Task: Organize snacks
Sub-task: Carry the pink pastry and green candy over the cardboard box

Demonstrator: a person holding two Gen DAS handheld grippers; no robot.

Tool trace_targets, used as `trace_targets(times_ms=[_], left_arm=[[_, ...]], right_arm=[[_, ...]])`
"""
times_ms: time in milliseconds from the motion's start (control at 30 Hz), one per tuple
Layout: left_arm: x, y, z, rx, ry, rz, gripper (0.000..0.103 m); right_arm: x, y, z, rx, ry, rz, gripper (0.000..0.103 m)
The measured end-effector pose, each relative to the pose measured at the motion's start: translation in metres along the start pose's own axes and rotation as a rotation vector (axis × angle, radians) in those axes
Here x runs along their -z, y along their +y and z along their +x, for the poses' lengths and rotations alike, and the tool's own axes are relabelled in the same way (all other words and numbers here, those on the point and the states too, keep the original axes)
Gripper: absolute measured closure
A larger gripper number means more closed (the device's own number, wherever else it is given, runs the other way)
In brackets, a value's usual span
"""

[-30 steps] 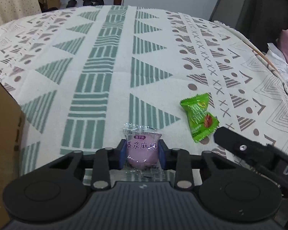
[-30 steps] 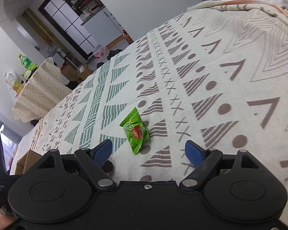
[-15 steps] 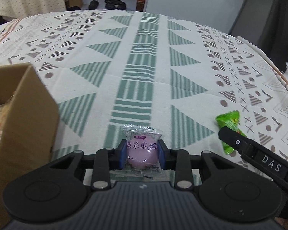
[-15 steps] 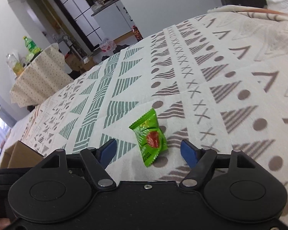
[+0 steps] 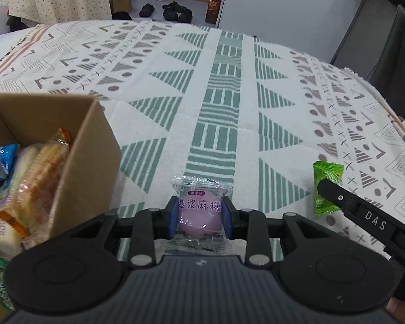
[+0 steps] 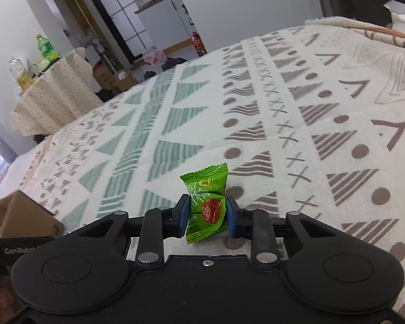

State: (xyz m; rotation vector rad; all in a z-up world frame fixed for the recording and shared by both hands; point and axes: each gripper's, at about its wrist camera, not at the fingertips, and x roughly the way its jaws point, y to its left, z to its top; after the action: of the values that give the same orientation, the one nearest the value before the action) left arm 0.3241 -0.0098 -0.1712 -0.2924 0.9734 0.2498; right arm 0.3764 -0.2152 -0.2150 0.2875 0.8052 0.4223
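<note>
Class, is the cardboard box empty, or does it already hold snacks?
It holds snacks: the open cardboard box shows several wrapped packets inside.

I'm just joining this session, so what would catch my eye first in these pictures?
A pink snack held in the left gripper, just right of a cardboard box full of snacks. Next, the green candy between the right gripper's closing jaws, on the patterned cloth.
</note>
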Motion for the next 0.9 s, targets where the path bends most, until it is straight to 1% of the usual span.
trace_targets(times_ms=[100, 300, 500, 667, 900], left_arm=[[-0.002, 0.001, -0.015, 0.006, -0.018, -0.008, 0.071], [-0.009, 0.008, -0.051, -0.008, -0.070, -0.019, 0.071], [-0.018, 0.018, -0.086, -0.014, -0.126, -0.037, 0.071], [-0.017, 0.032, -0.105, -0.029, -0.142, -0.084, 0.071], [-0.015, 0.061, -0.131, -0.066, -0.164, -0.154, 0.071]], right_arm=[[-0.003, 0.008, -0.009, -0.025, -0.015, -0.004, 0.076], [-0.010, 0.030, -0.028, -0.041, -0.013, 0.002, 0.076], [-0.014, 0.056, -0.047, -0.101, -0.035, -0.012, 0.076], [-0.015, 0.074, -0.058, -0.145, -0.057, -0.028, 0.076], [-0.015, 0.092, -0.065, -0.192, -0.064, -0.030, 0.076]])
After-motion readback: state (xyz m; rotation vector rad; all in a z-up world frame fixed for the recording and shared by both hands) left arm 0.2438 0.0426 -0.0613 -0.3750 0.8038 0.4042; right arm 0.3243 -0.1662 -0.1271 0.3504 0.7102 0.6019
